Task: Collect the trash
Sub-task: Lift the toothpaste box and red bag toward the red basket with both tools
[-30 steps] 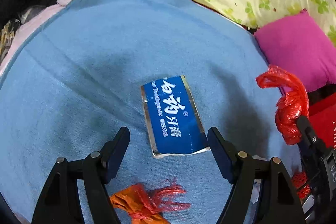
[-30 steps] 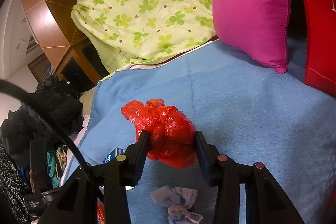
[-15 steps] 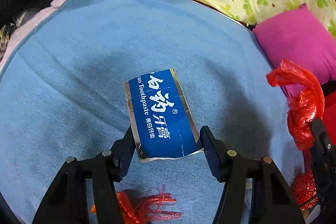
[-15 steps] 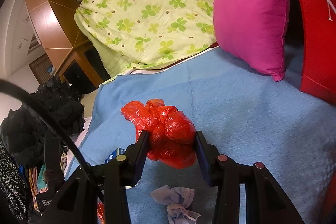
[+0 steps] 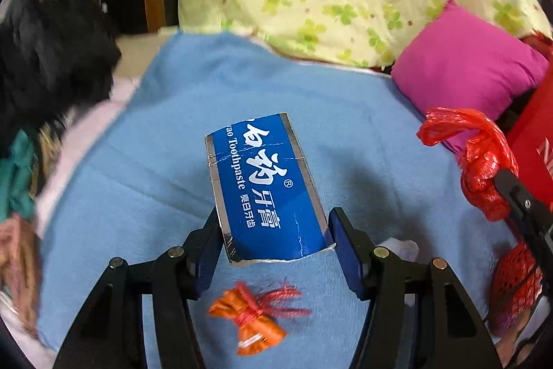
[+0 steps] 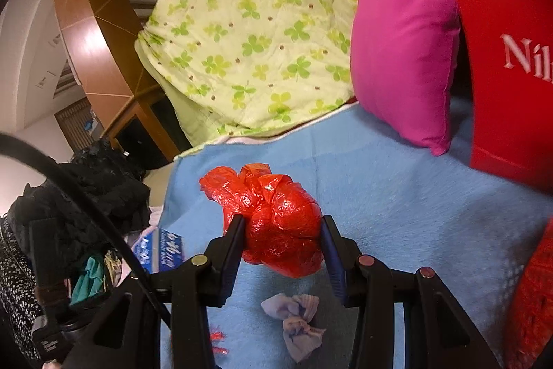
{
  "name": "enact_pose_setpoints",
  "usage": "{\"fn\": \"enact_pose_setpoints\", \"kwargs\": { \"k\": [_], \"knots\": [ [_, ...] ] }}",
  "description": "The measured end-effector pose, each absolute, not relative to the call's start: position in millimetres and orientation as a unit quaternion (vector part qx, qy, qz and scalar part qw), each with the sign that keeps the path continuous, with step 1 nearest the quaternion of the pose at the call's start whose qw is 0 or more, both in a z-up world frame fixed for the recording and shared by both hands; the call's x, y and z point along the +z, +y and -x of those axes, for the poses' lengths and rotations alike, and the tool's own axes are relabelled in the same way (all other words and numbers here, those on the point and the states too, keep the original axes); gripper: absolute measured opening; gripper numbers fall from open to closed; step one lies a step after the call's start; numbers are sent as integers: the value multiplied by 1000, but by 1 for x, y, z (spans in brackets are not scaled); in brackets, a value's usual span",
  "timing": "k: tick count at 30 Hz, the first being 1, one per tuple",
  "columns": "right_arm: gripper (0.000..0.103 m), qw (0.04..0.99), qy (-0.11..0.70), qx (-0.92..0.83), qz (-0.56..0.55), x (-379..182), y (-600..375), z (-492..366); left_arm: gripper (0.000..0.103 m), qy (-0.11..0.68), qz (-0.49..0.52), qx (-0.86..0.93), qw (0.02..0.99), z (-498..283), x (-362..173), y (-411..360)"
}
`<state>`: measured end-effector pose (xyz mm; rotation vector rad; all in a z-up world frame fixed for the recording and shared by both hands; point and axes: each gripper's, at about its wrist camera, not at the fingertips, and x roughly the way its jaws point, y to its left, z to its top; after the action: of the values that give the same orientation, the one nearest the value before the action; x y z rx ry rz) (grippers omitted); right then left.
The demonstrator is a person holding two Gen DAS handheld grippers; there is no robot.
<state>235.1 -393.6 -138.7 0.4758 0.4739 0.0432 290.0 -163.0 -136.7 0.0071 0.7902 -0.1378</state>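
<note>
Left wrist: my left tool [image 5: 273,239] pinches the toothpaste box [image 5: 268,189] by its edges, apparently lifted off the blue blanket [image 5: 166,140]. Right wrist: my right tool [image 6: 281,239] squeezes the red plastic bag [image 6: 276,220], ready for binning.

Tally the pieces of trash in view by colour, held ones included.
Blue: 1, toothpaste box in the left gripper
Red: 2, plastic bag in the right gripper; mesh net
Orange: 1, tied wrapper
Pale: 1, crumpled tissue
Total: 5
</note>
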Motion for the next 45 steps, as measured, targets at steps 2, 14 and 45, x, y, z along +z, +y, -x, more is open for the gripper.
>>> {"fn": "enact_pose_setpoints", "kwargs": {
  "k": [2,14,45],
  "knots": [
    [47,948,220,20,-230,-131,-393,-221,62,368,-20,-67,927,-276,-126,-165],
    [47,961,157,5,-228,-106,-396,-136,62,278,-78,-74,954,-201,-65,-172],
    [47,973,114,-7,-201,-106,-398,-23,63,229,-122,-113,959,-114,-43,-187]
  ]
}}
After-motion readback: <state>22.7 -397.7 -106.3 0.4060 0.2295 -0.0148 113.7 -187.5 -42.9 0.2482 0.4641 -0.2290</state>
